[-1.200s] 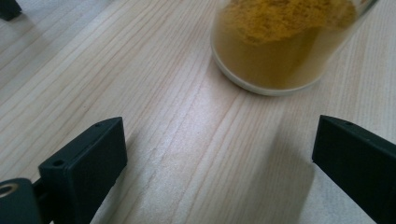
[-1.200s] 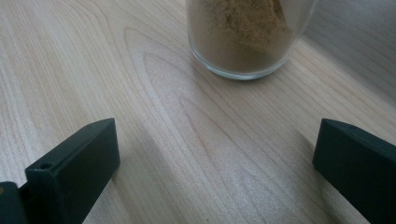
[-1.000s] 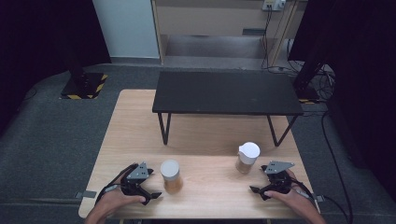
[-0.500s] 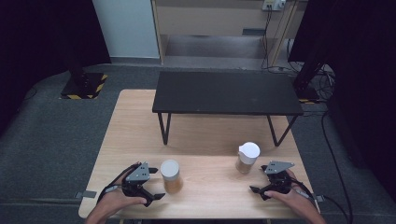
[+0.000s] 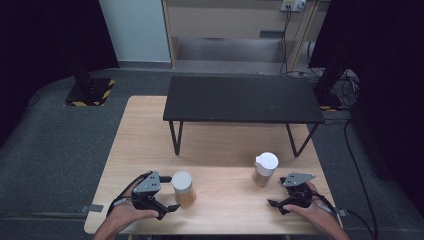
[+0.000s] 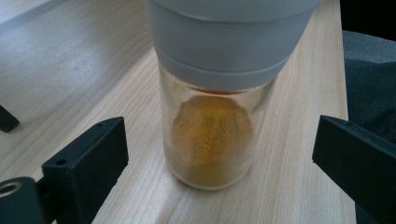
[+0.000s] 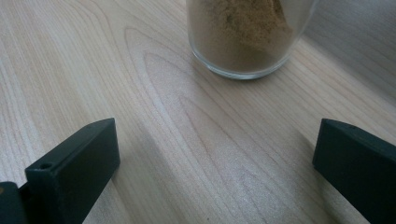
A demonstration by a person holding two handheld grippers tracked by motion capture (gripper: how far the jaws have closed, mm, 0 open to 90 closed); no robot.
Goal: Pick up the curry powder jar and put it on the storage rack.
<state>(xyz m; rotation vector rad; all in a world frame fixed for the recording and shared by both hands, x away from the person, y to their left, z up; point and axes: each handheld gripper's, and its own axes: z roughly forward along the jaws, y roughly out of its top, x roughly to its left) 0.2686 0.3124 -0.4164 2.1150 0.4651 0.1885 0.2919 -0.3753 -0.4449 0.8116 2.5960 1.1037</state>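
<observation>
Two upright glass spice jars [image 5: 183,188] [image 5: 263,169], white lids, powder inside, well apart on table's near edge.

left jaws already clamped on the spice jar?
No, in the left gripper view the jar stands between the open jaws with clear gaps on both sides.

Behind our workspace

We saw a low black bench [image 5: 242,99] standing on the far half of the wooden table [image 5: 145,135], grey carpet [image 5: 55,150] around it, a yellow-and-black striped base [image 5: 90,91] at far left, and cables [image 5: 345,85] at far right.

Black hand-held gripper [image 5: 167,196], grey top plate.
</observation>
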